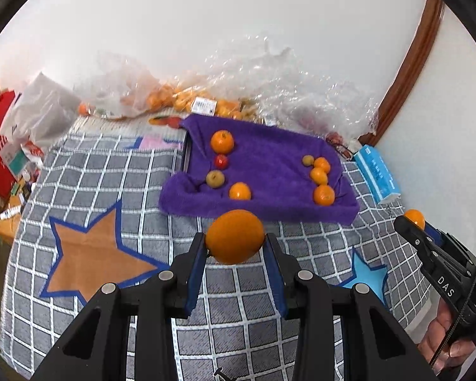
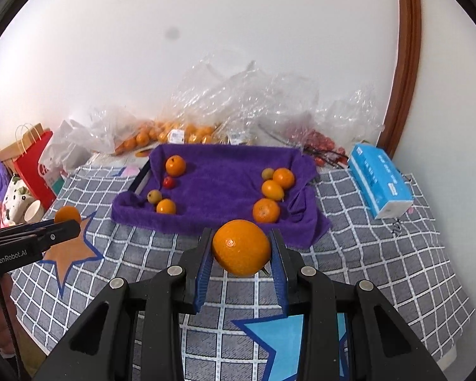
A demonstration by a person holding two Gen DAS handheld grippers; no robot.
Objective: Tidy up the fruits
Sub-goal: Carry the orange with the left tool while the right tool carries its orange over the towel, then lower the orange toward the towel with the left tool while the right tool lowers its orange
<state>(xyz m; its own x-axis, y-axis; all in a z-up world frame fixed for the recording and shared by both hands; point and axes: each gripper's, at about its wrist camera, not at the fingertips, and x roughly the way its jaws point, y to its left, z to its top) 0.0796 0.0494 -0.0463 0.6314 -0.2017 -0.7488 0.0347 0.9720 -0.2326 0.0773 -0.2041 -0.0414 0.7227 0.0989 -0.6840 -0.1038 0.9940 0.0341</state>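
My left gripper (image 1: 234,241) is shut on an orange (image 1: 234,236), held above the checked cloth in front of the purple towel (image 1: 263,171). My right gripper (image 2: 241,247) is shut on another orange (image 2: 241,247), also just before the towel (image 2: 222,181). The towel lies over a tray and carries two groups of fruit. On its left are an orange (image 1: 222,141), a small red fruit (image 1: 221,161), a brownish fruit (image 1: 215,178) and another orange (image 1: 240,191). On its right lie several oranges (image 1: 323,195) and a small greenish fruit (image 1: 308,160). Each gripper shows at the edge of the other's view.
Clear plastic bags (image 2: 238,108) with oranges and red fruit pile up along the wall behind the towel. A blue tissue pack (image 2: 380,181) lies to the right. Red paper bags (image 2: 31,162) and clutter stand at the left. The checked cloth (image 1: 111,171) bears star patterns.
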